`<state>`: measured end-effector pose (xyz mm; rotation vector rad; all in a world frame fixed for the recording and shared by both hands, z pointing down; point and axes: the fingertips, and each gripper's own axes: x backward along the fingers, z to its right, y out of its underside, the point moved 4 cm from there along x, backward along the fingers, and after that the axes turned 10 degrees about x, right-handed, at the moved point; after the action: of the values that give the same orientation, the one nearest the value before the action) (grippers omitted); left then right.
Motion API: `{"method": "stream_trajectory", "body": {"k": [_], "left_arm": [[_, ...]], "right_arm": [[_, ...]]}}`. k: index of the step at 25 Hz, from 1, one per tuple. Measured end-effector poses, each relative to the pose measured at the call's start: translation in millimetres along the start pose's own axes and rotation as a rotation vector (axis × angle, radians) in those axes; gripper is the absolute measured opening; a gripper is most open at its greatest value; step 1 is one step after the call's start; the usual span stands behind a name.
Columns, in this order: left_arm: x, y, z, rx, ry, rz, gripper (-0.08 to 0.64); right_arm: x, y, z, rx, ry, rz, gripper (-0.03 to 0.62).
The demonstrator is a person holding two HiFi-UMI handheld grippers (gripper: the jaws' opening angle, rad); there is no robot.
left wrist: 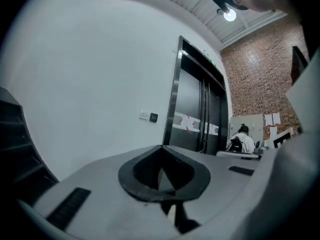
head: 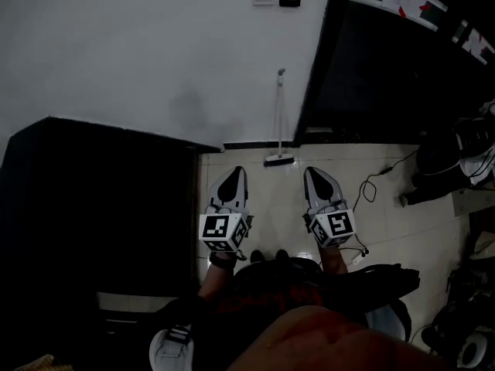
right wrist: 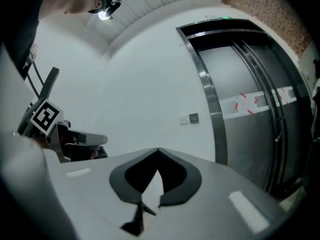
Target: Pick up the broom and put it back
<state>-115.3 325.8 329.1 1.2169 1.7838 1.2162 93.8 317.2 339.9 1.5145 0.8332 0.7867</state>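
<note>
Two hazards, I judge. The white left gripper (head: 234, 173), black jaws pressed together on nothing, hangs well apart from the slim grey long-handled broom (head: 279, 160). The broom leans upright against the white wall (head: 155, 52) beside the dark lift door (head: 371, 76) and could slide on the pale floor tiles (head: 267, 207). The right gripper (head: 313, 174), jaws likewise together and empty, is near a loose black cable (head: 372, 182) that could catch a foot.

I'm in an elevator lobby of some workplace: steel elevator doors (right wrist: 245, 134), button panel (right wrist: 193, 118) on the white wall (right wrist: 145, 94), tiled floor (head: 278, 207), brick wall (left wrist: 255, 79), and a seated person (left wrist: 242, 140) beyond.
</note>
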Motion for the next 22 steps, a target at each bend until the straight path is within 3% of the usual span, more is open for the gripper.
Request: {"method": "stream_trajectory", "body": {"k": [6, 22], "left_arm": [[14.1, 14.9, 46.7, -0.015, 0.007, -0.022, 0.005], [23.7, 11.6, 58.1, -0.008, -0.004, -0.019, 0.005]], "right_arm": [[28.1, -6.1, 4.5, -0.019, -0.04, 0.028, 0.0], [40.5, -6.3, -4.7, -0.041, -0.073, 0.003, 0.0]]}}
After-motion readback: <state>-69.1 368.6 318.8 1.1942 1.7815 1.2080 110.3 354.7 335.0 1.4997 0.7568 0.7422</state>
